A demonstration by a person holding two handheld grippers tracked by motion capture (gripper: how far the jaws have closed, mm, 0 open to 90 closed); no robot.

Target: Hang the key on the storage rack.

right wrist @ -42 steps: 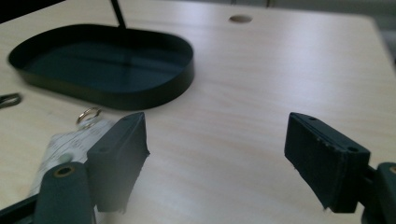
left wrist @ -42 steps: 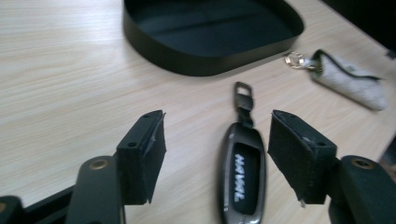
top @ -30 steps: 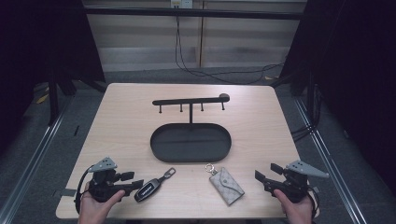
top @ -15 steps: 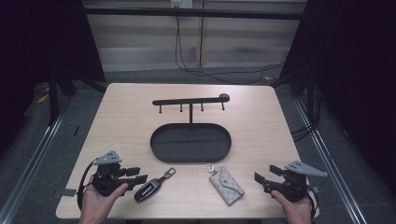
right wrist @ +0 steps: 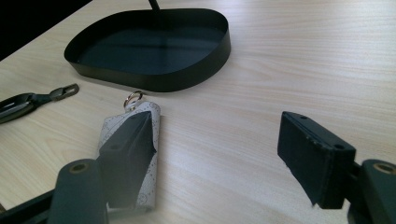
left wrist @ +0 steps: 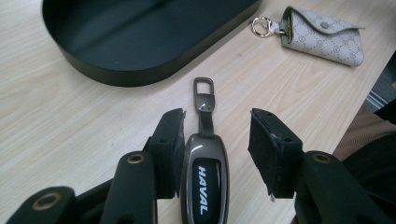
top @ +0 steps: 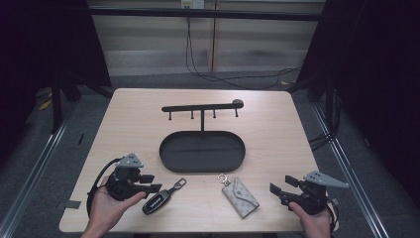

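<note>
1. Left gripper view, lower middle of the frame: my left gripper (left wrist: pixel 215 154) has just been closing, its jaws astride the key fob (left wrist: pixel 204 186). One pad touches the fob's edge, the other stands clear, so nothing is clamped yet.
2. Step in hand, as I judge it: taking hold of the fob where it lies on the table (left wrist: pixel 56 135). Next I would need to close until both pads bear on its sides.
3. The fob is glossy, rounded metal with a strap and a squared clip.
4. My right gripper (right wrist: pixel 219 149) hangs released at the lower right of the high view, just beside the key pouch (right wrist: pixel 133 135), a soft patterned wallet with a ring.
5. Beyond lies the tray (left wrist: pixel 154 56), a matte black oval with a hook rack (top: pixel 202 107).
</note>
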